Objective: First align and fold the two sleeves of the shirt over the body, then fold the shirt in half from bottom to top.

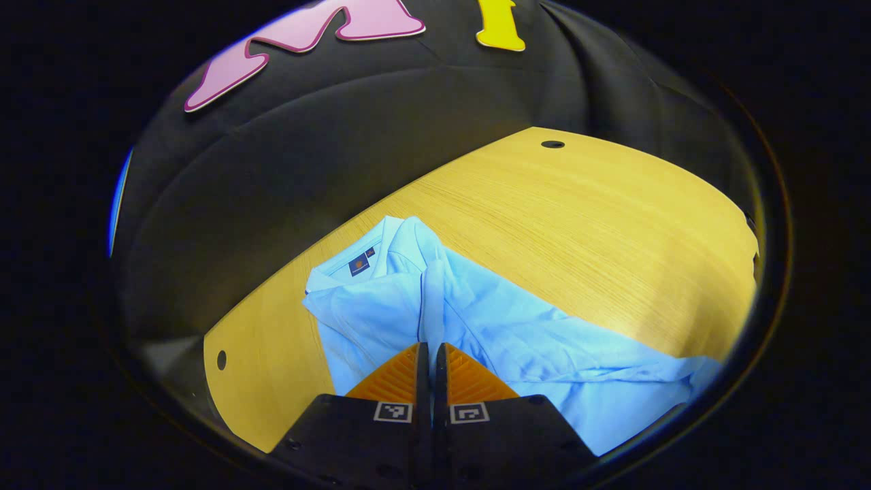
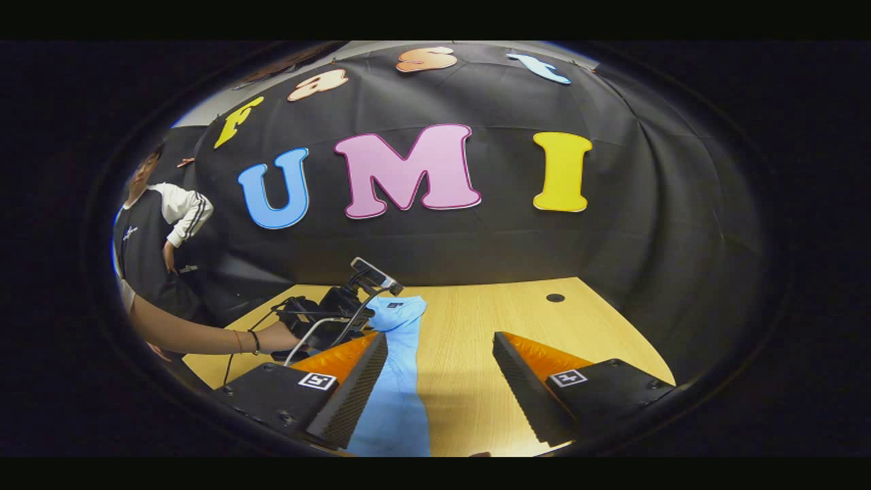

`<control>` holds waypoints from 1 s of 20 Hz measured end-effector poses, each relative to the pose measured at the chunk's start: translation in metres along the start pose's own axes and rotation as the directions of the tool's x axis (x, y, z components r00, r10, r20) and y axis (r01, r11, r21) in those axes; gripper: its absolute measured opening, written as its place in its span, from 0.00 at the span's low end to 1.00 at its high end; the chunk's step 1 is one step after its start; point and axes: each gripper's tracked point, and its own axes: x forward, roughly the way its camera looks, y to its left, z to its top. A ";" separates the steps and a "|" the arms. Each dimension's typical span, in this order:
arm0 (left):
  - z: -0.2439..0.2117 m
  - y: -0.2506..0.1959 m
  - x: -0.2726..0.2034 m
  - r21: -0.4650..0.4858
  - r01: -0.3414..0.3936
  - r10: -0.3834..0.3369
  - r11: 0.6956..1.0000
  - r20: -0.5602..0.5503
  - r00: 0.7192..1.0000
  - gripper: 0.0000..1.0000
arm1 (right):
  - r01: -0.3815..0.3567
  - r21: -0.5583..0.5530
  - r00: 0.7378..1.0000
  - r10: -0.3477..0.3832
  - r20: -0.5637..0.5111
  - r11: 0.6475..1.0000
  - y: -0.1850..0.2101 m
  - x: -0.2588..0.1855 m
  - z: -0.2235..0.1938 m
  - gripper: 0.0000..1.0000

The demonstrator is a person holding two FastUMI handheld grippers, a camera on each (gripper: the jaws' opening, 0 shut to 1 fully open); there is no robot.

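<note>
On the pale wooden worktop (image 1: 585, 224) we see a light blue collared cotton shirt (image 1: 517, 333) lying crumpled, its collar toward the black cloth wall and a small dark label showing inside the neck. In the left gripper view, our left claw (image 1: 431, 357) sits low over the shirt with its two fingers drawn nearly together, and a narrow ridge of the blue fabric rises just ahead of the tips; we cannot tell for certain whether cloth is pinched between them. Two small round holes (image 1: 552, 144) mark the worktop, one near the far edge and one near the left edge. In the right gripper view, our right claw (image 2: 439, 364) hangs above the worktop with its fingers spread wide and nothing between them; the shirt runs as a long blue strip beneath its left finger. Farther off there, a bare forearm with a dark wristband (image 2: 254, 338) holds the other gripper over the shirt's collar end. A person in a dark vest with white sleeves (image 2: 146, 248) stands at the left, beside the wall.
</note>
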 end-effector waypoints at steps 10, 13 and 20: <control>0.004 0.022 0.002 -0.085 -0.060 0.064 0.995 0.056 0.996 0.94 | -0.016 0.004 0.999 0.016 -0.031 1.000 0.008 0.003 -0.011 0.98; 0.006 0.027 -0.001 -0.108 -0.065 0.074 0.992 0.074 0.995 0.95 | -0.017 -0.002 0.999 0.017 -0.027 1.000 0.010 0.002 -0.007 0.98; 0.001 0.066 -0.172 -0.350 -0.097 0.197 0.932 0.263 0.944 0.98 | -0.009 0.046 0.991 0.016 -0.135 0.999 0.008 -0.007 -0.035 0.98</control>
